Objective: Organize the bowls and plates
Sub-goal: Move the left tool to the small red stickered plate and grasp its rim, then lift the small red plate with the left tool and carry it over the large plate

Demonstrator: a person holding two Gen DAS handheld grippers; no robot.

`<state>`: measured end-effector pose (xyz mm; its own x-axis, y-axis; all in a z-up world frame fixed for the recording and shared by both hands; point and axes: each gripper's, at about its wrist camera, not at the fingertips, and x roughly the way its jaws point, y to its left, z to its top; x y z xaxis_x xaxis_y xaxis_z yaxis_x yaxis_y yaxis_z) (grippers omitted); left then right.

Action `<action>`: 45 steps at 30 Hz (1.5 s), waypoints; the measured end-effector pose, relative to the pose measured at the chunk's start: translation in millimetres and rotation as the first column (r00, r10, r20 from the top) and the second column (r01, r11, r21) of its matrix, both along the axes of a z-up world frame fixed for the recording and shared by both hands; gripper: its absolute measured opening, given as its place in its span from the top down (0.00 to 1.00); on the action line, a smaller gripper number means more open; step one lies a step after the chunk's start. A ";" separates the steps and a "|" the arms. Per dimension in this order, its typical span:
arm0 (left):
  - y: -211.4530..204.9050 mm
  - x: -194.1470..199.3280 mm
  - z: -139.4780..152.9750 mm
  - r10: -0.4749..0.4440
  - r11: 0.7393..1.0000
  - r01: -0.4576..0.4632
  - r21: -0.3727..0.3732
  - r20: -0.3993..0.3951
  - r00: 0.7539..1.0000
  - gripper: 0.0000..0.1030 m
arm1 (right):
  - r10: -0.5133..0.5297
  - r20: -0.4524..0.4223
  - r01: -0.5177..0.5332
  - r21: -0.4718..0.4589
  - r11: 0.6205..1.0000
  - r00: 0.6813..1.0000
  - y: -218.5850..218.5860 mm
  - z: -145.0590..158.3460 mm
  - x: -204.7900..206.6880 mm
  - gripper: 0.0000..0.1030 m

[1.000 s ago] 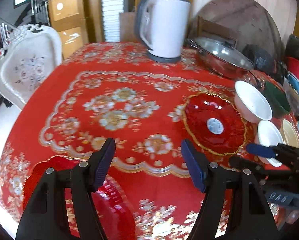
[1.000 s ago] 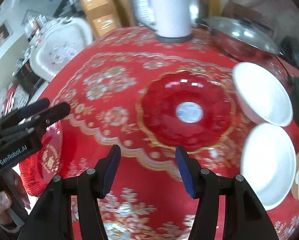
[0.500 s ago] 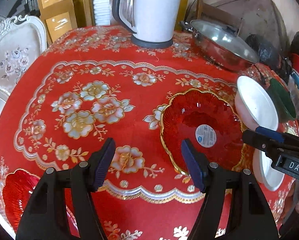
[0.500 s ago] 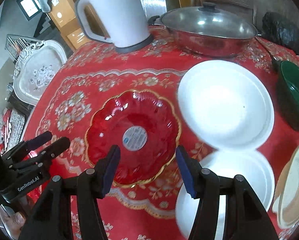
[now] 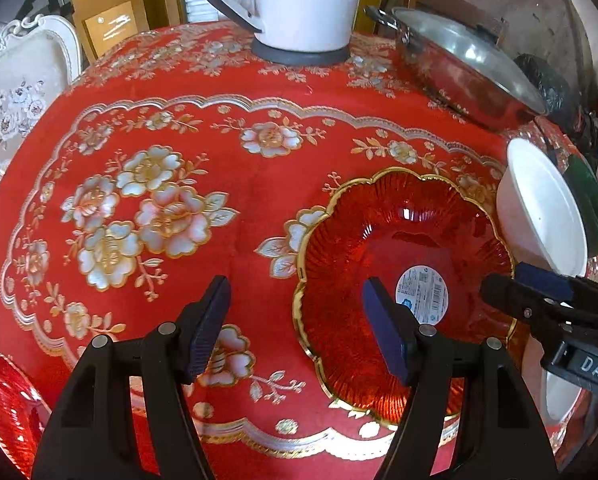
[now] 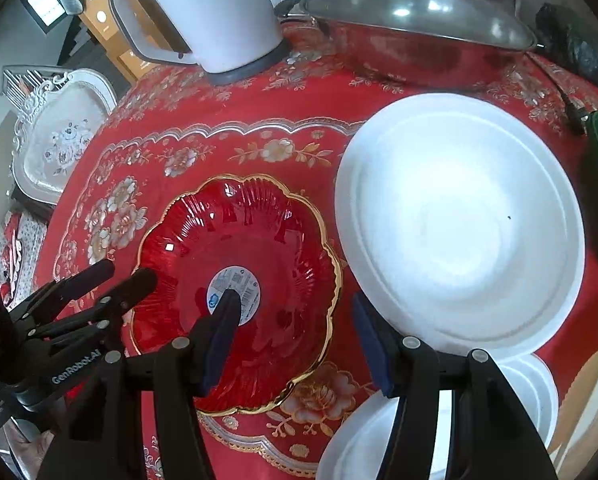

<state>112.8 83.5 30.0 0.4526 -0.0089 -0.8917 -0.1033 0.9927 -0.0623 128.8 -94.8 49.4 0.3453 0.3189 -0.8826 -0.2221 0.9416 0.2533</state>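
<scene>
Both my tools hang spread and empty, the left tool [image 5: 295,324] straddling the near-left rim of the red glass dish [image 5: 403,248] on the tabletop [image 5: 227,80], the right tool [image 6: 295,332] straddling its right rim. "GenRobot.AI" and "DAS" mark them. White bowls [image 6: 459,224] sit beside; farther back, kettle [image 6: 203,8], lidded pan [image 6: 415,12], ornate chair [image 5: 23,92].

White kettle [image 5: 303,4] and lidded steel pan [image 6: 415,28] on floral tablecloth [image 5: 203,128].

Kettle [image 5: 303,0] top cut off; label [image 5: 422,294] text illegible
</scene>
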 end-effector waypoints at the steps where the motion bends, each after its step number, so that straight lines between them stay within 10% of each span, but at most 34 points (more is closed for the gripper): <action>1: -1.0 1.5 -1.6 -0.003 1.000 0.003 -0.004 -0.004 1.000 0.33 | 0.002 0.001 -0.002 -0.003 1.000 1.000 0.5 -0.2 0.9 0.44; 21: -18.2 17.3 -16.0 -0.045 0.999 0.045 -0.001 -0.020 0.999 0.33 | 0.060 0.019 -0.058 -0.067 0.996 0.998 13.2 -7.1 8.0 0.45; 26: -24.1 16.7 -16.3 -0.060 0.998 0.061 0.033 -0.011 0.998 0.34 | 0.071 0.039 -0.067 -0.079 0.995 0.997 16.4 -7.3 5.9 0.60; 33: -10.7 11.3 -13.6 -0.046 0.999 0.046 0.012 -0.001 0.999 0.57 | 0.064 0.073 -0.056 -0.109 0.993 0.995 18.6 -6.8 0.5 0.61; 45: -0.9 -8.8 6.3 -0.042 0.999 0.042 0.002 0.036 0.998 0.58 | 0.070 0.112 -0.058 -0.107 0.993 0.991 28.2 11.1 -12.1 0.62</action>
